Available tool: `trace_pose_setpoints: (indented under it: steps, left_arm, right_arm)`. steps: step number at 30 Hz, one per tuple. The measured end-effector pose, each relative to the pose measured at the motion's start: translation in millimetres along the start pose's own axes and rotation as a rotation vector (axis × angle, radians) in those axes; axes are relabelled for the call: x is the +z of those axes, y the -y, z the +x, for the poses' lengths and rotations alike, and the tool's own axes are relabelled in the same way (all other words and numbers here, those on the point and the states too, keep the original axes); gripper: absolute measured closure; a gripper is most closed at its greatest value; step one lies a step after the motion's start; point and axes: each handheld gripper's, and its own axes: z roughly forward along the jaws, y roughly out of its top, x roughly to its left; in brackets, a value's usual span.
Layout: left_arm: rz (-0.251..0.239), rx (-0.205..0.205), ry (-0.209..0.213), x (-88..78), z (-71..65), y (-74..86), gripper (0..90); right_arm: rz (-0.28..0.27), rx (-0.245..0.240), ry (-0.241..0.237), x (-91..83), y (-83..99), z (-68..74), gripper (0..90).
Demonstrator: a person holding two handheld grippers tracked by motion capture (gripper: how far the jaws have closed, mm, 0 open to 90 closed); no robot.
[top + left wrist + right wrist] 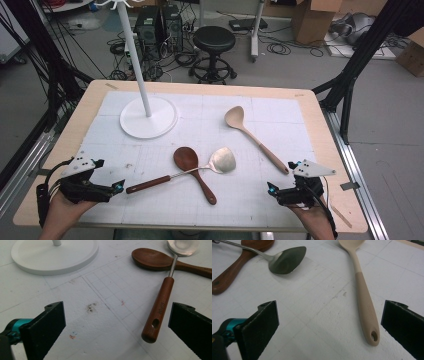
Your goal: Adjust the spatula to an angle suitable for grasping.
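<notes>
The left gripper [118,187] rests low at the near edge of the tabletop [320,125] with its jaws spread wide and nothing between them. Just ahead of them and toward the right-hand jaw lies the metal spatula [222,160], its brown wooden handle [158,310] pointing back at the gripper, probably so the handle end can be taken without reaching over the other utensils. The right gripper [271,188] sits the same way on the other side, jaws also spread and empty, and the beige spoon [250,132] lies ahead of them with its handle end [372,333] close inside the right-hand jaw, again the easy end to pinch. The dark wooden spoon [192,170] lies between the two grippers, farther off, under the spatula's thin metal shaft. The high view gives the whole layout, including the white stand [148,117] on its round base beyond the left jaws, where the utensils might be meant to hang. The left gripper view adds the hanging hole and faint lettering in the spatula handle, and shows plainly that the shaft crosses over the dark spoon. The right gripper view adds the hole in the beige handle.
</notes>
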Motion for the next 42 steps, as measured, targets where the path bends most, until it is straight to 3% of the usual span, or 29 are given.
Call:
trace_pose_setpoints:
  steps: [29, 38, 42]
  left_arm:
    - [0.001, 0.002, 0.068, 18.7, -5.2, -7.3, 1.7]
    - [0.015, 0.041, 0.111, 30.2, -12.2, -11.9, 1.7]
    - [0.014, 0.06, 0.107, 34.1, -15.9, -12.2, 1.7]
  right_arm:
    - [0.013, -0.022, -0.028, 10.5, -1.3, 0.1, 0.6]
    - [0.018, -0.032, -0.021, 12.5, -4.6, 3.5, 0.6]
    - [0.02, -0.035, -0.025, 14.2, -5.3, 4.6, 0.6]
